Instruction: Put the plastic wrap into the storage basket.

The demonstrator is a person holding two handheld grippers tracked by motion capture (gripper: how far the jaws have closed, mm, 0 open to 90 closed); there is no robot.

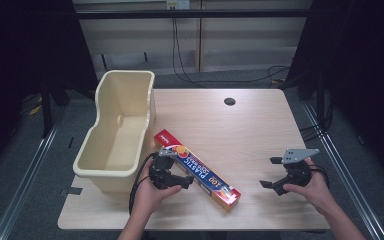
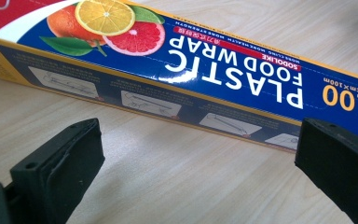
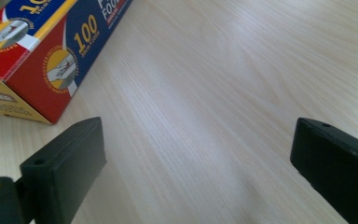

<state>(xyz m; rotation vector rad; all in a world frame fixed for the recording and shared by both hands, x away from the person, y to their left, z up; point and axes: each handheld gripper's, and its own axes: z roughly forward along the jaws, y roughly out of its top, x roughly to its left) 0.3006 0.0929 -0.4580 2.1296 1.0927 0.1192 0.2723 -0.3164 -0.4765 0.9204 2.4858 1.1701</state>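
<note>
pale wood table (image 1: 260, 120): the plastic wrap box (image 1: 198, 169) lies slantwise near its front edge. my left gripper (image 1: 176, 172) stands just beside it, jaws apart; my right gripper (image 1: 270, 172), near the front right corner, gapes too.

The plastic food wrap box (image 2: 214, 79) is deep blue with white lettering, a red end, a yellow-orange edge band and yellow "100", and it bears a printed orange, lemon slice and pink grapefruit with green leaves. The tub (image 1: 116, 131) is plain cream, and the surface (image 1: 245, 130) is pale wood with a fine grain. Both the left gripper (image 1: 172, 172) and the right gripper (image 1: 272, 172) are black, the right one topped by a grey plate.
</note>
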